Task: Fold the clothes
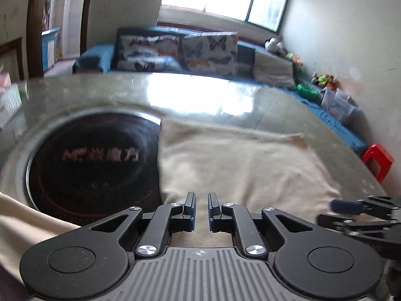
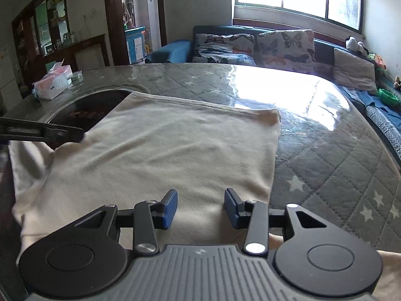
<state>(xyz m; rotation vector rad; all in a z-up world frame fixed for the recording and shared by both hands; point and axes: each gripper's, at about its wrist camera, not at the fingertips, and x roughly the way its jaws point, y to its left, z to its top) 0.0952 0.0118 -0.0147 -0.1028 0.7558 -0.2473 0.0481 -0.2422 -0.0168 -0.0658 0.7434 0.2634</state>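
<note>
A cream garment (image 1: 238,165) lies partly folded on the table; it also fills the middle of the right wrist view (image 2: 163,150). My left gripper (image 1: 201,197) hovers over its near left part, jaws a little apart with nothing between them. My right gripper (image 2: 200,195) is open and empty over the garment's near edge. The right gripper also shows at the right edge of the left wrist view (image 1: 356,213). The left gripper's fingers (image 2: 50,133) reach in from the left of the right wrist view, over the garment's left edge.
A round black induction cooktop (image 1: 92,160) is set in the table, partly under the garment. The table has a quilted grey star cover under clear plastic (image 2: 325,150). A tissue pack (image 2: 54,85) sits far left. A sofa with butterfly cushions (image 2: 275,47) stands behind. A red stool (image 1: 378,160) stands at the right.
</note>
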